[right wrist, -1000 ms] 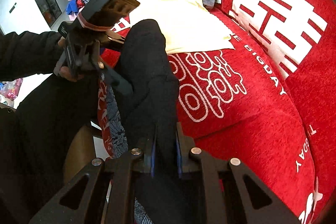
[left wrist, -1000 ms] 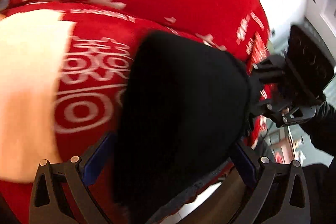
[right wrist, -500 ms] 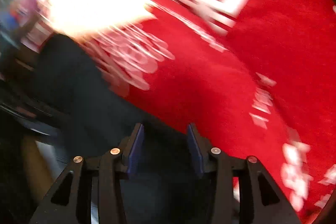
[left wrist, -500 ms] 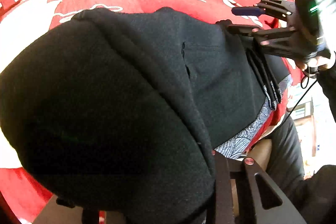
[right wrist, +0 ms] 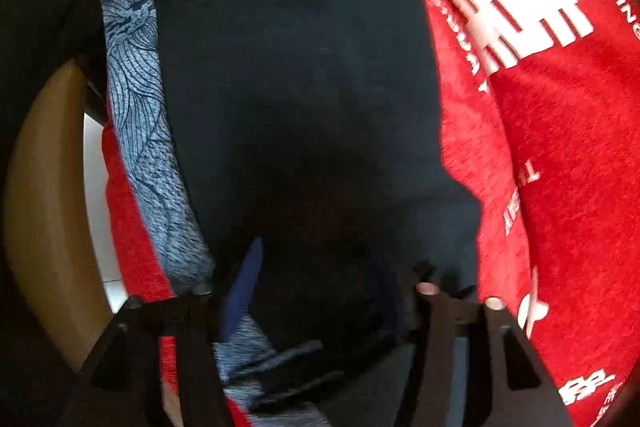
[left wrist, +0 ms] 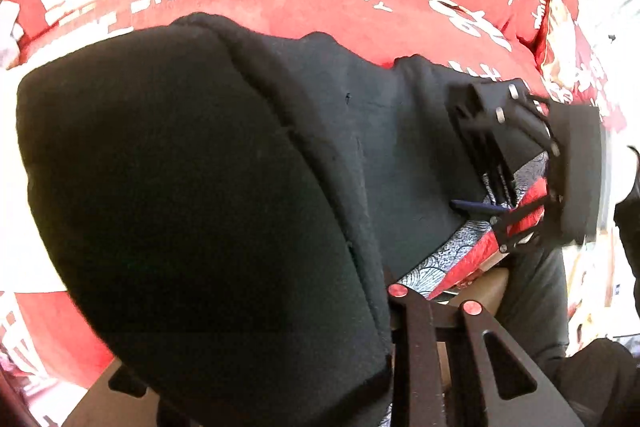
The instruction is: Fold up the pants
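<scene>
The black pants [left wrist: 224,187] lie spread on the red sofa cover and fill most of the left wrist view. A thick fold of them drapes over my left gripper and hides its fingertips. In the right wrist view the pants [right wrist: 304,87] stretch away from my right gripper [right wrist: 320,291], whose jaws stand wide apart over the cloth, the blue pad of the left finger [right wrist: 244,287] showing. The right gripper also shows in the left wrist view [left wrist: 516,163], resting on the far end of the pants.
The red sofa cover with white lettering [right wrist: 540,107] runs along the right. A grey patterned cloth [right wrist: 136,99] edges the sofa front, with a tan wooden frame [right wrist: 44,211] below it. A pale cushion [left wrist: 12,131] lies at the left.
The pants went from hanging bunched between both grippers to lying laid out on the sofa. The right gripper opened from shut on the cloth to wide apart. Both grippers dropped toward the sofa.
</scene>
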Demonstrator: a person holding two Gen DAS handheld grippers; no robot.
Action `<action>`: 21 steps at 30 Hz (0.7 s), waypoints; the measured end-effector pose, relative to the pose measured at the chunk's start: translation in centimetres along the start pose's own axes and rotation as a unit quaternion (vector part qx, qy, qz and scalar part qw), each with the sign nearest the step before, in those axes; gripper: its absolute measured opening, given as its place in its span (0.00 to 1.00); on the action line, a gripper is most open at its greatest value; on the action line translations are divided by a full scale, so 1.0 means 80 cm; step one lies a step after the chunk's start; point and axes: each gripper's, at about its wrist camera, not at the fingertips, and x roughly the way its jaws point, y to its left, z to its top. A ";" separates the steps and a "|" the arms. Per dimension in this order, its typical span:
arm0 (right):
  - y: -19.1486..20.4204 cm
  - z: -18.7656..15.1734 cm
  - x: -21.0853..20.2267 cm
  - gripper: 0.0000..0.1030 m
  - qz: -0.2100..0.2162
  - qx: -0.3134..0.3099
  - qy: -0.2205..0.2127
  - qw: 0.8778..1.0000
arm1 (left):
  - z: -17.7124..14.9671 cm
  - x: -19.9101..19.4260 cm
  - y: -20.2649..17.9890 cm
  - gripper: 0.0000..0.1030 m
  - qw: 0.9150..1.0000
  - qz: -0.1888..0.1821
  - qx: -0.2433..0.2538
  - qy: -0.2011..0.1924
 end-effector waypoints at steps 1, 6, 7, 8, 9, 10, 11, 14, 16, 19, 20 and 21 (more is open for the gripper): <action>-0.022 -0.001 0.002 0.78 0.028 0.028 0.004 0.999 | 0.002 -0.004 -0.003 0.29 1.000 0.002 -0.001 0.001; -0.047 -0.012 0.025 0.78 0.104 -0.019 0.008 0.994 | 0.014 -0.018 -0.019 0.29 1.000 0.018 -0.009 0.009; -0.048 -0.010 0.029 0.79 0.115 -0.031 0.004 0.993 | 0.017 -0.020 -0.022 0.29 1.000 0.019 -0.009 0.007; -0.051 -0.006 0.035 0.83 0.128 -0.027 0.006 0.991 | 0.019 -0.023 -0.028 0.29 1.000 0.021 -0.007 0.003; -0.053 -0.001 0.039 0.90 0.135 -0.022 0.003 0.991 | 0.022 -0.025 -0.033 0.29 1.000 0.025 -0.004 0.001; -0.051 0.002 0.044 0.94 0.135 -0.015 -0.006 0.991 | 0.024 -0.026 -0.038 0.29 1.000 0.029 -0.004 0.001; -0.046 0.002 0.047 1.00 0.132 -0.012 -0.013 0.991 | 0.026 -0.025 -0.044 0.29 0.999 0.034 -0.004 0.003; -0.043 -0.002 0.045 1.00 0.131 0.013 -0.042 0.990 | 0.028 -0.024 -0.054 0.29 0.998 0.056 0.002 0.008; -0.040 -0.006 0.036 1.00 0.119 0.020 -0.043 0.992 | 0.031 -0.024 -0.062 0.29 0.998 0.064 0.003 0.009; -0.047 -0.018 -0.007 0.96 0.118 0.041 -0.073 0.989 | 0.039 -0.029 -0.082 0.29 0.997 0.081 0.008 0.008; -0.058 -0.025 -0.030 0.96 0.118 0.054 -0.099 0.987 | 0.044 -0.032 -0.095 0.29 0.996 0.088 0.018 0.006; -0.065 -0.041 -0.055 0.96 0.113 0.074 -0.124 0.983 | 0.047 -0.034 -0.107 0.29 0.995 0.094 0.029 0.002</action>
